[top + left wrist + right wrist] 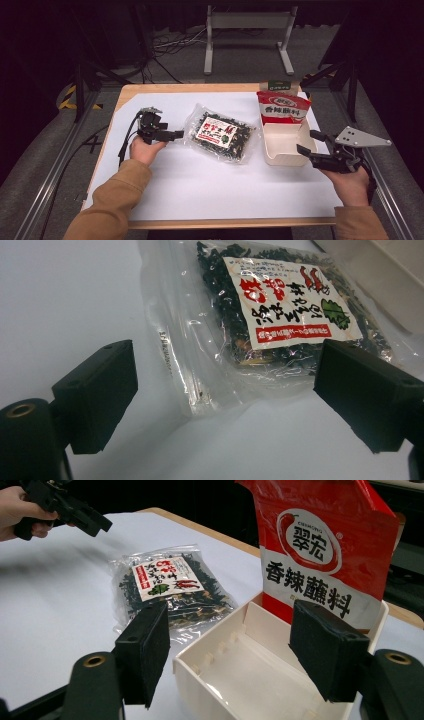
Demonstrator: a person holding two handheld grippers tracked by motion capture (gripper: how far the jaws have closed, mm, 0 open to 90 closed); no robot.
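The left gripper [176,134] sits at the near edge of a clear bag of dark dried seaweed [220,133] with a white-and-red label, lying flat at mid-worktop [210,195]; its fingers [95,390] stand wide, the bag's edge between them and untouched. The right gripper [307,141] holds its fingers [327,647] wide around a corner of a cream open box [280,145] just right of the bag, gripping nothing. A red seasoning pouch [282,106] stands upright at the box's far end.
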